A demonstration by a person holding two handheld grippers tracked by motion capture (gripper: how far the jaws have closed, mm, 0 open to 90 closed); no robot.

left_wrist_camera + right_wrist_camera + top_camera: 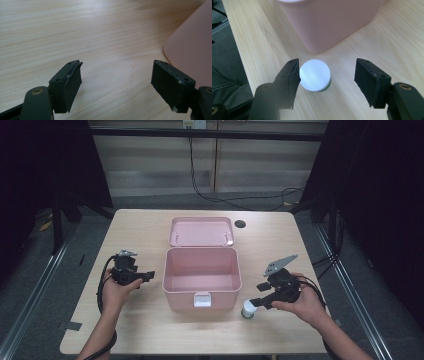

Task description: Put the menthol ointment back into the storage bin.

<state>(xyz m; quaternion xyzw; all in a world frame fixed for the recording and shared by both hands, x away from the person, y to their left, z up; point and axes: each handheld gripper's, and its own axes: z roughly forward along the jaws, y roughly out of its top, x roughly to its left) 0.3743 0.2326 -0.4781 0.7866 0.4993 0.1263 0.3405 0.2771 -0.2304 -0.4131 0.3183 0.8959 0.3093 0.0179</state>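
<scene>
An open pink box (220, 299) stands mid-table with its lid (201, 231) folded back; its inside looks bare. A small jar (248, 309) with a white cap and a green base stands upright by the box's front right corner. My right gripper (256, 301) hangs over it, open. In the right gripper view the jar (315, 74) sits between the pads of that gripper (327, 63), close to the left pad and well apart from the right one, with the box wall (329, 22) just beyond. My left gripper (149, 277) is left of the box, open (116, 80) over bare wood, the box's corner (192, 55) at its right.
A dark round hole (240, 224) is in the table (150, 330) behind the lid. Cables (235, 197) run over the floor past the far edge. The front edge lies close below the jar, with the person's lap (227, 87) beside it.
</scene>
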